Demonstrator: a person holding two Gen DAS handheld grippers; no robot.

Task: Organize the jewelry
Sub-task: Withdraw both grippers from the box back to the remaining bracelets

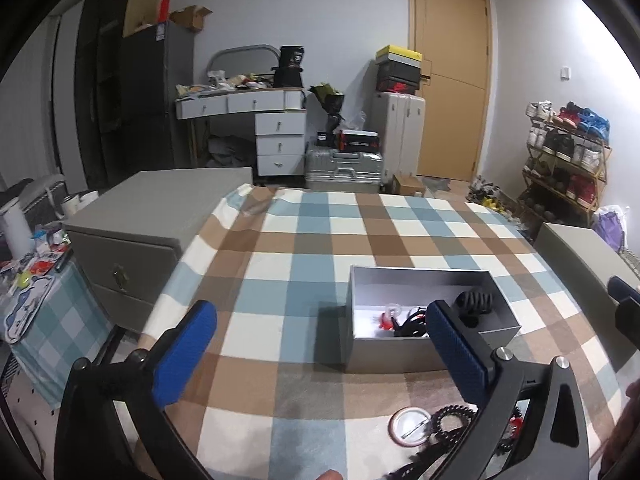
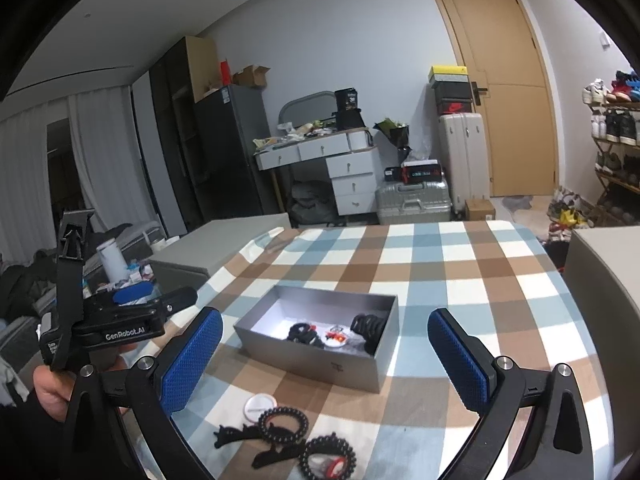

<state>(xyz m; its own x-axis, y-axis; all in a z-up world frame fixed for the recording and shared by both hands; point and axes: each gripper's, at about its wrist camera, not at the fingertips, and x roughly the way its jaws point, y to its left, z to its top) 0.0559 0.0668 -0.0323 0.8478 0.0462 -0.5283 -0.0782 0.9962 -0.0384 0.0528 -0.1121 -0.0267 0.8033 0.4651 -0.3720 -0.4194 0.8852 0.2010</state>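
Observation:
A grey open box (image 1: 400, 354) (image 2: 320, 364) sits on the checked tablecloth. It holds a black claw clip (image 1: 476, 300) (image 2: 370, 326), black hair ties (image 2: 304, 334) and small red and clear pieces (image 2: 335, 338). Nearer the front edge lie a round white badge (image 2: 260, 404) (image 1: 410, 426), black spiral hair ties (image 2: 284, 422) (image 1: 452, 420) and a black clip (image 2: 234, 436). My left gripper (image 1: 320, 344) is open and empty, left of the box. My right gripper (image 2: 326, 356) is open and empty, above the loose items. The left gripper also shows at the left of the right wrist view (image 2: 120, 316).
The table (image 1: 320, 232) carries a blue, brown and white checked cloth. Grey cabinets (image 1: 132, 232) (image 2: 600, 280) stand on both sides of it. A cluttered side table (image 1: 32, 280) is at far left. Suitcases, a desk and a shoe rack stand beyond.

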